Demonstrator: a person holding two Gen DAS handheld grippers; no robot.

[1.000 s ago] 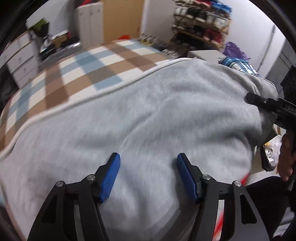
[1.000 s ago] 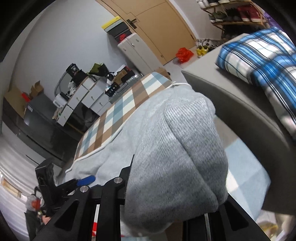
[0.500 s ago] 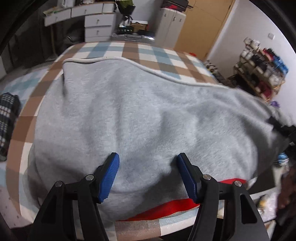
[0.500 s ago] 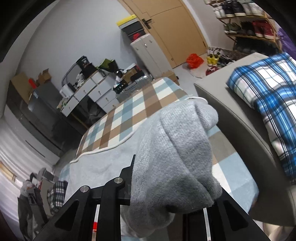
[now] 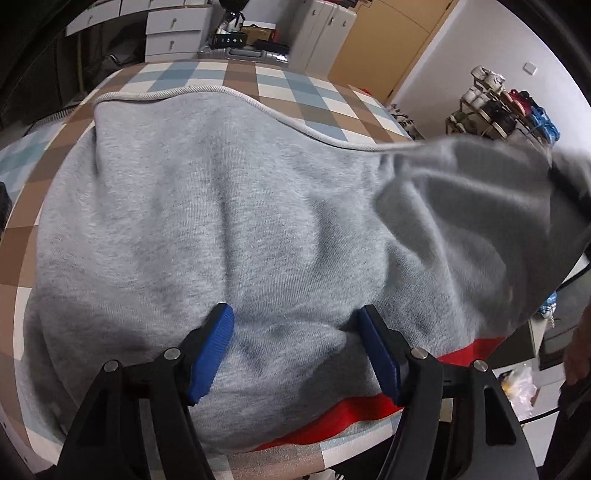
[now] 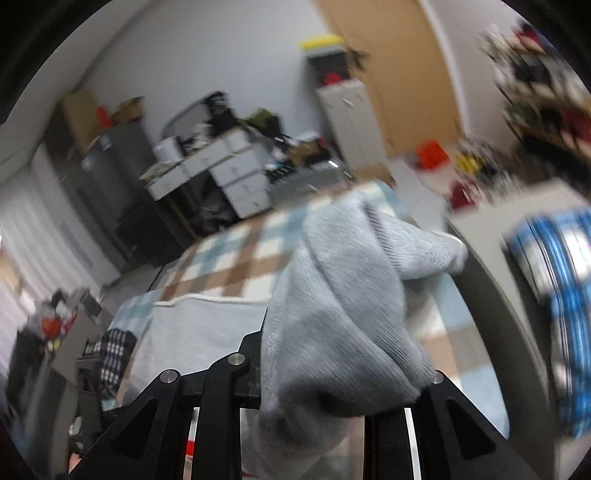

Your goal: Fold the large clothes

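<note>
A large grey sweatshirt (image 5: pixel 229 206) lies spread over the checked bed cover (image 5: pixel 236 77). My left gripper (image 5: pixel 297 349) hangs over its near part. Its jaws are opening, and a low bulge of grey cloth sits between the blue pads (image 5: pixel 216 345), which do not pinch it. My right gripper (image 6: pixel 332 369) is shut on a bunched end of the sweatshirt (image 6: pixel 343 295) with a ribbed cuff, held up off the bed. Cloth hides its fingertips. In the left wrist view that raised part (image 5: pixel 480 221) looms at the right.
A red strip (image 5: pixel 354 410) shows under the sweatshirt's near edge. White drawers (image 5: pixel 173 33) and a shoe rack (image 5: pixel 506 110) stand beyond the bed. A blue plaid pillow (image 6: pixel 565 295) lies on grey furniture at the right. A dark checked cloth (image 6: pixel 114 350) lies at the bed's left.
My right gripper has risen with the grey cloth in it. That cloth now stands raised at the right of the left wrist view. My left gripper slid across the sweatshirt and rolled.
</note>
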